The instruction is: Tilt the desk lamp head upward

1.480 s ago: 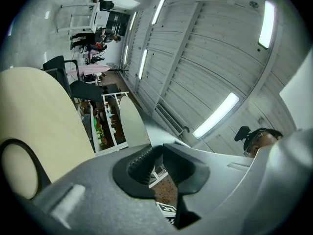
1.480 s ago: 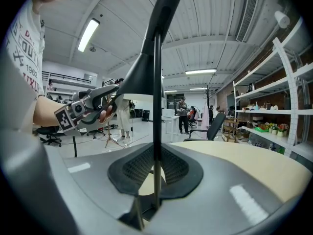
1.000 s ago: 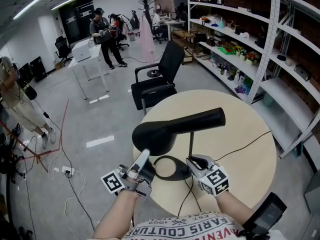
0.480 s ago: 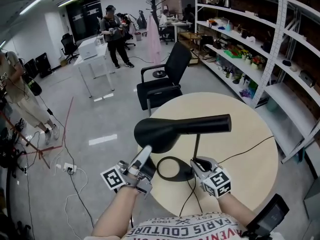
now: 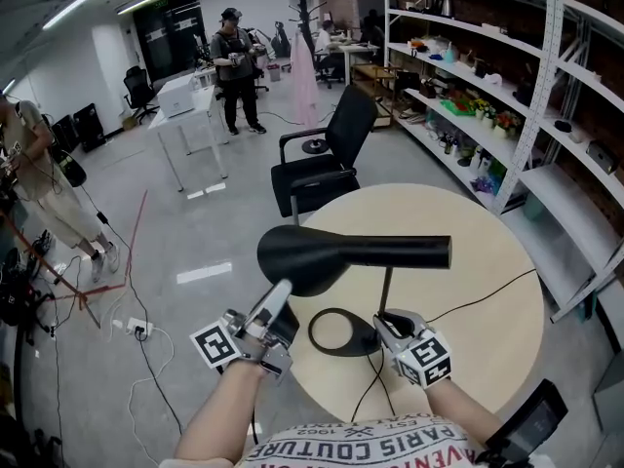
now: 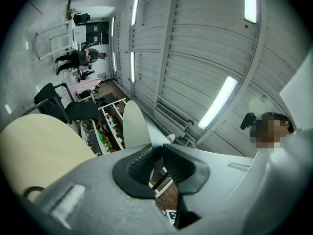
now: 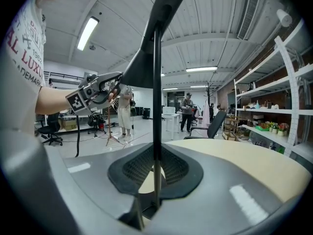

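Note:
A black desk lamp stands on the round beige table (image 5: 487, 330). Its long head (image 5: 380, 252) lies about level, with the wide shade (image 5: 302, 261) to the left. A thin stem (image 5: 387, 291) rises from a ring base (image 5: 365, 342). My right gripper (image 5: 388, 322) is shut on the stem (image 7: 156, 97) low down, near the base. My left gripper (image 5: 283, 300) points up just under the shade's lower rim; whether it touches cannot be told. In the left gripper view its jaws (image 6: 157, 155) stand a narrow gap apart with nothing between them.
The lamp's black cable (image 5: 478, 295) runs right across the table. A black office chair (image 5: 322, 169) stands beyond the table's far edge. Metal shelves (image 5: 507, 96) line the right side. People stand at the back and at the left. A dark device (image 5: 522, 422) hangs at the lower right.
The lamp head looks more level now, its shade end higher against its rear end. The head view has shifted a little. Both grippers stay where they were.

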Tool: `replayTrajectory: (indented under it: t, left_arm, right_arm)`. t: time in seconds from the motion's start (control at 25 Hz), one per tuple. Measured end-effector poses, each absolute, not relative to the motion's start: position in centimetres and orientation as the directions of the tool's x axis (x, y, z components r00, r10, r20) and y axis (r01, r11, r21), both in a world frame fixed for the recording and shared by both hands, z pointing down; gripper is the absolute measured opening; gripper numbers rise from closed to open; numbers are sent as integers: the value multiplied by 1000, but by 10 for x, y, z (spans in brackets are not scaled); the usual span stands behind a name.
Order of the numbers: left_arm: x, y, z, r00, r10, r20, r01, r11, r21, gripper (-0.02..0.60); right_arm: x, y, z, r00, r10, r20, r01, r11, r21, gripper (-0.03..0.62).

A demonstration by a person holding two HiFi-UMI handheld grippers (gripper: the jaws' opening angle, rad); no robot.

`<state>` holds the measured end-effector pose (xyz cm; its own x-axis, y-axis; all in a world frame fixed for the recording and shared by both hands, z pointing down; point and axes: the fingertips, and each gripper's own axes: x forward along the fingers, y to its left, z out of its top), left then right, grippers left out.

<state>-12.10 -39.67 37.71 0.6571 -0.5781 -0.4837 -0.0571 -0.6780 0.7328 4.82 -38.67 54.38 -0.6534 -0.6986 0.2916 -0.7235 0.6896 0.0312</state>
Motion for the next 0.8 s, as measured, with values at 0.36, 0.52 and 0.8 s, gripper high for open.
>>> replayTrajectory:
  t: [0.36,0.52,0.8]
  left_arm:
    - [-134,-397,356,676,-579,-456,-136,-706,695,52]
    - [-134,-396,350,685,-585,-434,-179,-712,679,52]
    - [-142,-394,335,702,-606,-373,-288,-722,629,52]
  right_arm:
    - [44,-387,543,-653,-695,301,-722,691,30,44]
    - [46,-387,546,-646,-700,304,-729,684,26,44]
    - [45,-388,547,-638,-703,313,-736,677,21,44]
